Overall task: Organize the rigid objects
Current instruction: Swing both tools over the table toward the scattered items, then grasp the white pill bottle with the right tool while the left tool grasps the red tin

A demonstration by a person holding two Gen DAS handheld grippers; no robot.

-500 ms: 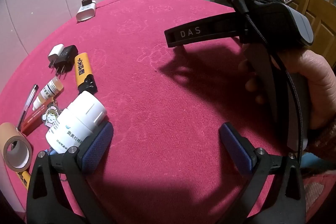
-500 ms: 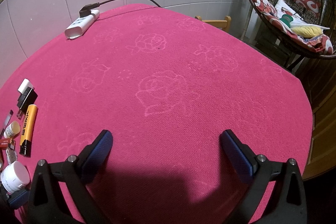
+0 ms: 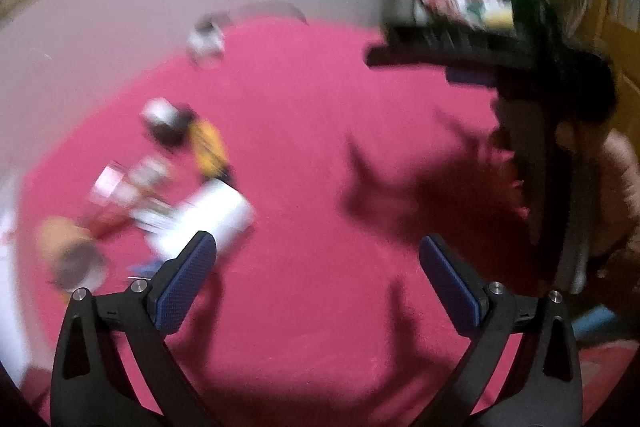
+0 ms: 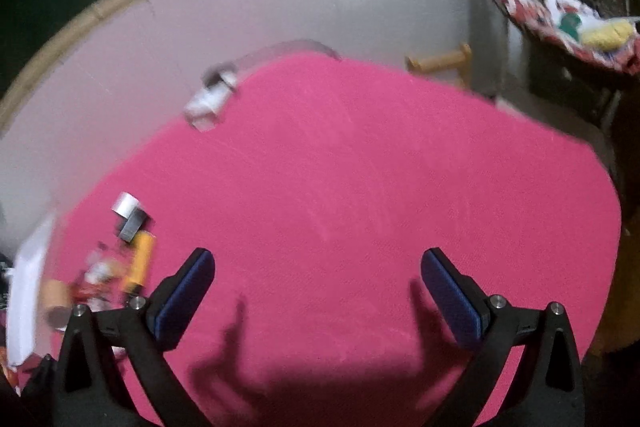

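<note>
Both views are motion-blurred. In the left wrist view my left gripper [image 3: 316, 267] is open and empty above the red tablecloth [image 3: 320, 147]. A white pill bottle [image 3: 212, 219] lies just past its left fingertip. Beyond it lie a yellow-and-black lighter [image 3: 208, 147], black and white plug adapters [image 3: 164, 119], a tape roll [image 3: 68, 255] and small bottles. The other gripper shows at the upper right [image 3: 460, 55]. In the right wrist view my right gripper [image 4: 316, 267] is open and empty; the lighter [image 4: 140, 259] and adapters [image 4: 128, 215] lie at the far left.
A white power strip [image 4: 208, 99] with a black cable sits at the table's far edge by the tiled wall. A round wicker chair [image 4: 560, 7] with cushions stands at the upper right beyond the table. A wooden chair back [image 4: 440, 61] shows behind the table.
Both grippers have pulled back and up fast, so the table and objects look farther and blurred. The white bottle now lies clear of the left fingertip.
</note>
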